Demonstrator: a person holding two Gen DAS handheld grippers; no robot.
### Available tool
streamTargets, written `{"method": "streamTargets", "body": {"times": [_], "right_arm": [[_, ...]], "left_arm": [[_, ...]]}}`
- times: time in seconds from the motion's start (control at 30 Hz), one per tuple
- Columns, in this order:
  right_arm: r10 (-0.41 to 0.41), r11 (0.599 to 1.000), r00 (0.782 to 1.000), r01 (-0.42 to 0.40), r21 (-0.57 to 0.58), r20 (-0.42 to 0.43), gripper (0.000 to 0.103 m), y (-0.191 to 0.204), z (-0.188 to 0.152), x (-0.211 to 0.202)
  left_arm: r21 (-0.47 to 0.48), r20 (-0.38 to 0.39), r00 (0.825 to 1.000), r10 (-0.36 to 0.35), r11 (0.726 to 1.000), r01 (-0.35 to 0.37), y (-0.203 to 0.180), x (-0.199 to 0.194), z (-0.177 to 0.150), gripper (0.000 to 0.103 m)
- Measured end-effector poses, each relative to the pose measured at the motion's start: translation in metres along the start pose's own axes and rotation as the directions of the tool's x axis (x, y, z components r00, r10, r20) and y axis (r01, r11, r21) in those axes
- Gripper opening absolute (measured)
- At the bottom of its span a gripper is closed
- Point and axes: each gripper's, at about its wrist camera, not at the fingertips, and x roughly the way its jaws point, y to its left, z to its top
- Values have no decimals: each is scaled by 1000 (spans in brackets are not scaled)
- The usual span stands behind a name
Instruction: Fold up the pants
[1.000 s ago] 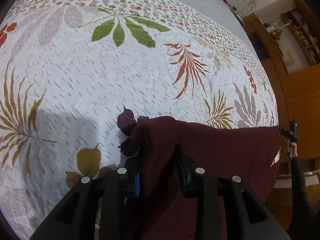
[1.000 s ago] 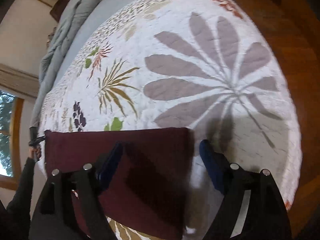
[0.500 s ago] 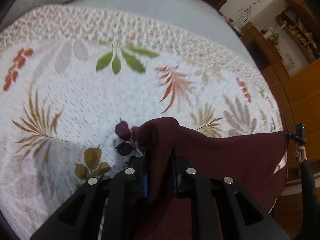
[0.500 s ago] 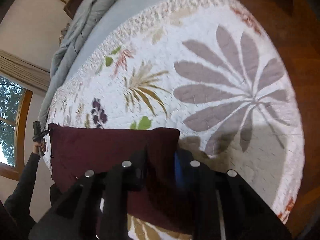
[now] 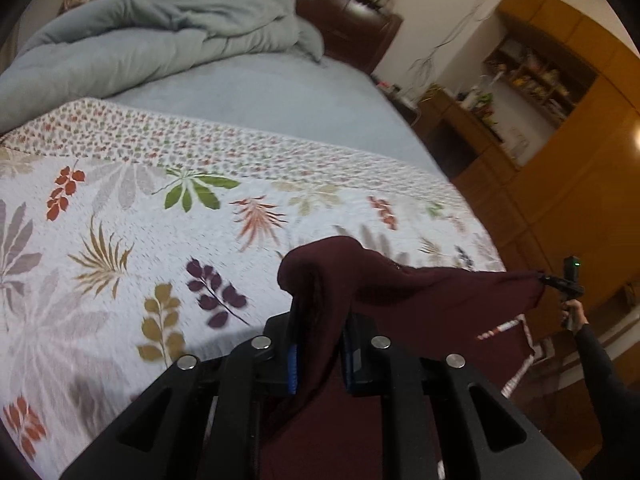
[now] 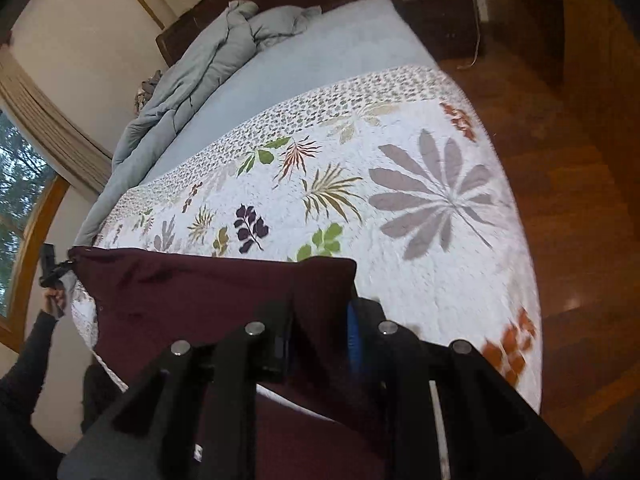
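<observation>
Both grippers clamp one edge of the maroon pants [image 5: 432,296] and hold it taut above the foot of a bed. The left gripper [image 5: 320,356] has its jaws closed tight on a bunched corner of the cloth, which humps up over the blue pads and hangs down between the fingers. The right gripper [image 6: 320,340] has its jaws pressed together on the opposite corner, the fabric falling away below it. In the left wrist view the right gripper appears far off at the end of the stretched edge, gripped by the person's right hand [image 5: 570,314]; in the right wrist view the left hand [image 6: 54,296] shows at the far end likewise. The pants hang as a flat sheet between the two, their lower part hidden under the gripper bodies. Beneath lies a white quilted bedspread [image 5: 120,240] printed with leaves, spread over a grey-blue sheet [image 5: 280,104]. A rumpled grey duvet [image 5: 152,40] is heaped by the dark headboard [image 5: 348,24]. Wooden cabinets [image 5: 580,160] and a polished wood floor [image 6: 568,208] flank the bed; curtains [image 6: 48,128] frame a window.
</observation>
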Motion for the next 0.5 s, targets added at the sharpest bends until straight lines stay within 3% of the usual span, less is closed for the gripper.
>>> {"method": "streamTargets", "body": {"times": [0.2,0.5], "right_arm": [[-77,996,995,79,-31,68,21,8,-68,-22],[-135,990,981,137,-9,140,27,21,-169,-38]], "left_arm": [[-9,14,999,-31,999,31,-13,-41,-63,15],[-74,-61,998,-25,997,20,4,-47,-159,16]]}}
